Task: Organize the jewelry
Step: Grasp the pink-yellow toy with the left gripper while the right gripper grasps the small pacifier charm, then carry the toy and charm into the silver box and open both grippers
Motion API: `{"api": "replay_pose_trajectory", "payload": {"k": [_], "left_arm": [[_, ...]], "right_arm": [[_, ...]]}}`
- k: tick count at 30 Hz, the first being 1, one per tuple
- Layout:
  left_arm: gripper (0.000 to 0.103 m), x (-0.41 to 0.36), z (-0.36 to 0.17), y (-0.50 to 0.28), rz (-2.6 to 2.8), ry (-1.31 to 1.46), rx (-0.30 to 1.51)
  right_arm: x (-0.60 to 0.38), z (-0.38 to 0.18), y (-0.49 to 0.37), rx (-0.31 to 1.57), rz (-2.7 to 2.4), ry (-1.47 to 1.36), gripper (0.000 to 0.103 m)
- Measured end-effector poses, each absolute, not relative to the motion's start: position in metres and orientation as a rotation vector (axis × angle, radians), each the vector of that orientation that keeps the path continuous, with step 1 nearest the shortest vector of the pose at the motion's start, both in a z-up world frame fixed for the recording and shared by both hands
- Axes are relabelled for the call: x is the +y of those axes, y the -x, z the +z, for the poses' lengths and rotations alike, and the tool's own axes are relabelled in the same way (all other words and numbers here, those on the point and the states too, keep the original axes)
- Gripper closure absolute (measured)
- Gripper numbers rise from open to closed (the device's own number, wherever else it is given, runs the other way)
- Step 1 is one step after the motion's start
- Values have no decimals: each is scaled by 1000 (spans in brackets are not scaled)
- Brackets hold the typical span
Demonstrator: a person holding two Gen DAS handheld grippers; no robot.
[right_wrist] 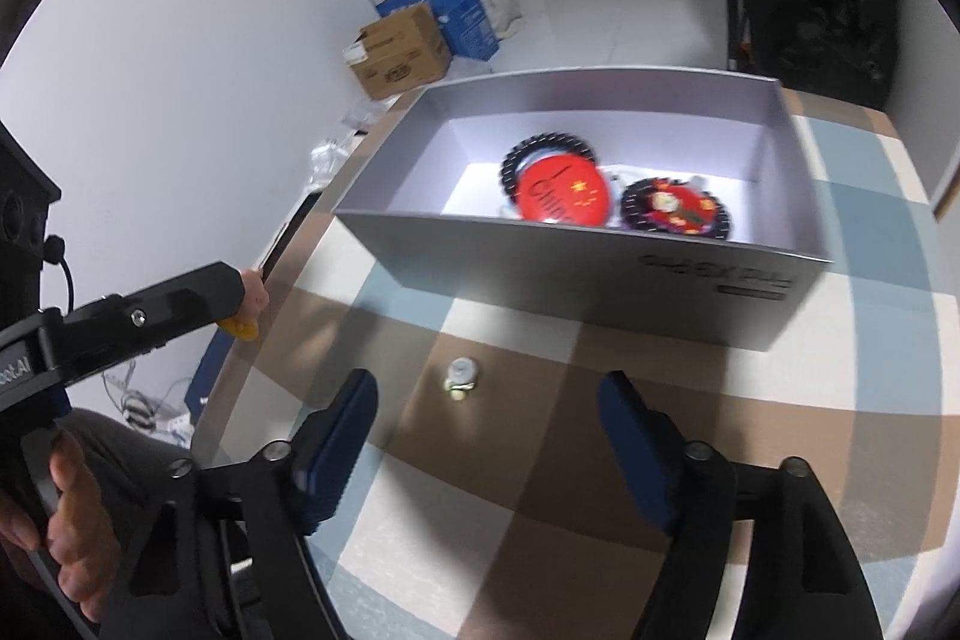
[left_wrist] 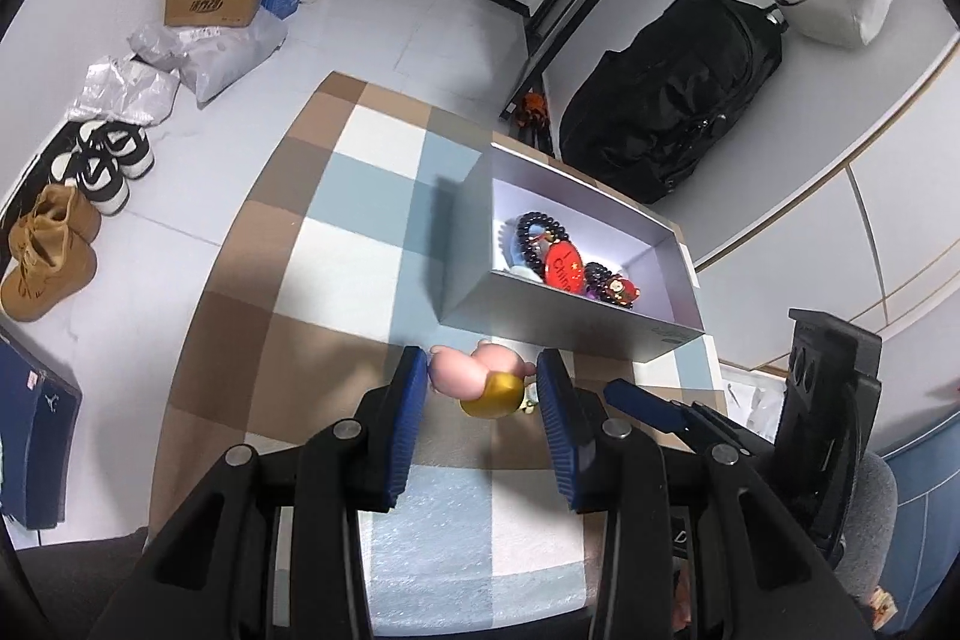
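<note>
A grey box (right_wrist: 576, 274) stands open on the checked cloth (right_wrist: 540, 460), near its far edge. Inside lie a red oval badge (right_wrist: 564, 199) with yellow stars and lettering, resting on a ring of dark beads (right_wrist: 510, 160); beside it, toward the box's right end, a second dark bead bracelet (right_wrist: 720, 220) circles a small red figure charm (right_wrist: 675, 208). A pale object shows under the badge, too hidden to name. From the left wrist view the same contents sit against the box's near wall (left_wrist: 570, 322).

The left gripper (left_wrist: 483, 379) hangs just before that wall, its blue pads (left_wrist: 408, 400) set a moderate way apart, with a pink pig charm (left_wrist: 462, 370) between them. The pig is glossy pink, with a gold ball (left_wrist: 492, 394) below it. Its left side touches the left pad; whether the right pad touches it, I cannot tell.

The right gripper (right_wrist: 486, 400) is spread wide and holds nothing. On the cloth between its fingers, nearer the left one, lies a small silvery trinket (right_wrist: 461, 373), round, with a shiny metal bit at its near end, a short way from the box's front.
</note>
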State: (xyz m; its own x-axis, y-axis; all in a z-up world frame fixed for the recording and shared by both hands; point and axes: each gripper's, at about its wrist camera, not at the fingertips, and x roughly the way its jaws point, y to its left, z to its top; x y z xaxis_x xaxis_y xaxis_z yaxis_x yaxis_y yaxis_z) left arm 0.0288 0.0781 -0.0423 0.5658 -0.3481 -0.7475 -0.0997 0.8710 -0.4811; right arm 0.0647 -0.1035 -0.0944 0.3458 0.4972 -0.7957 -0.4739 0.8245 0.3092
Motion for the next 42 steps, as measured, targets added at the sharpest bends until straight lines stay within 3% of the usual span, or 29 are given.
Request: {"api": "replay_pose_trajectory", "payload": {"k": [5, 12, 16, 28, 42], "left_arm": [[71, 90, -44, -26, -174, 566, 957], [71, 97, -45, -26, -169, 595, 951], [71, 98, -43, -25, -193, 616, 941], [71, 98, -44, -26, -192, 620, 946], [71, 86, -40, -32, -192, 599, 932]], "right_arm": [[-94, -94, -62, 1023, 658, 5, 32], [-70, -104, -61, 1045, 675, 89, 63], [-62, -107, -56, 1017, 633, 180, 89], [-52, -110, -47, 983, 663, 228, 94], [-80, -80, -56, 950, 686, 14, 94]]}}
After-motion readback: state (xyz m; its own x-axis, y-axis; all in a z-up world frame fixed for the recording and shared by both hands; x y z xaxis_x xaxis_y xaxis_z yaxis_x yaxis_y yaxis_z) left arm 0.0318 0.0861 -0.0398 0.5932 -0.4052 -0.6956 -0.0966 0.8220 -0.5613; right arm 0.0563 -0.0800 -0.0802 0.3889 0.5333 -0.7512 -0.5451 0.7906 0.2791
